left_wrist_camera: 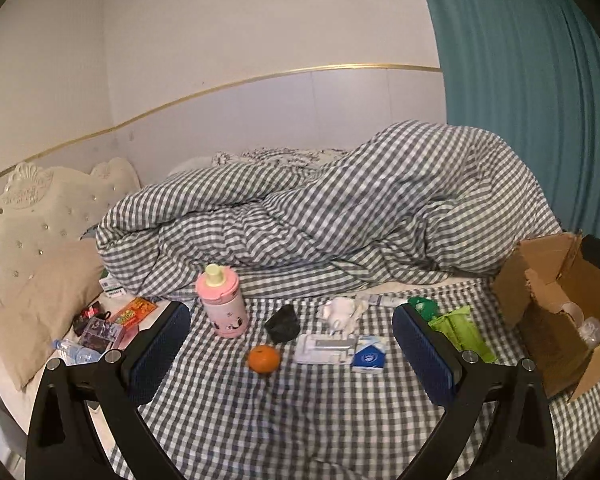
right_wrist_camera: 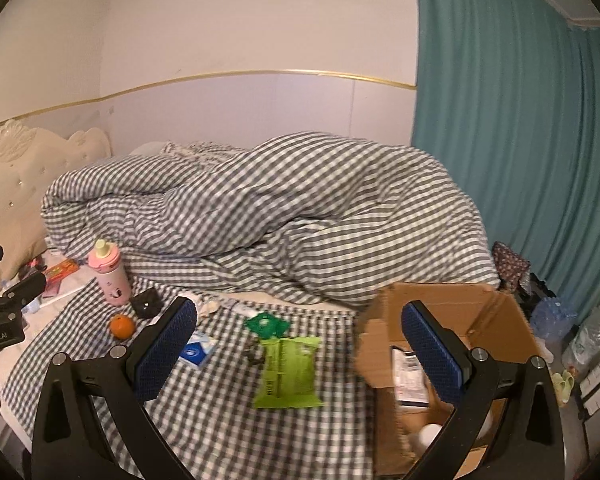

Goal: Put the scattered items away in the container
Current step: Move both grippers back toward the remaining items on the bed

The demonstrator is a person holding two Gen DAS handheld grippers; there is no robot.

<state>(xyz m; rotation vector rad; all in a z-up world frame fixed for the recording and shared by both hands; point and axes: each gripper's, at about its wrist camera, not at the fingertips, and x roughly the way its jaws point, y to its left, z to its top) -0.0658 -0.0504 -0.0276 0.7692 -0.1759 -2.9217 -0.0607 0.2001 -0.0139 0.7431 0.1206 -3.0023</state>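
Note:
Scattered on the checked bedsheet lie a pink bottle (left_wrist_camera: 222,304), an orange (left_wrist_camera: 263,358), a black lump (left_wrist_camera: 283,323), a white crumpled tissue (left_wrist_camera: 340,312), a white flat pack (left_wrist_camera: 326,349), a blue-and-white tissue packet (left_wrist_camera: 369,356) and a green packet (left_wrist_camera: 462,332). A brown cardboard box (left_wrist_camera: 556,312) stands at the right with a few items inside. My left gripper (left_wrist_camera: 292,352) hangs open above the orange and flat pack. My right gripper (right_wrist_camera: 300,348) is open over the green packet (right_wrist_camera: 288,372), its right finger over the cardboard box (right_wrist_camera: 456,320). The pink bottle (right_wrist_camera: 110,276) and orange (right_wrist_camera: 122,326) sit far left.
A bunched checked duvet (left_wrist_camera: 320,208) fills the back of the bed. A cream headboard (left_wrist_camera: 40,208), beige pillow (left_wrist_camera: 40,304) and small snack packs (left_wrist_camera: 134,312) lie at the left. A teal curtain (right_wrist_camera: 520,140) hangs at the right, with bottles and bags (right_wrist_camera: 552,316) on the floor.

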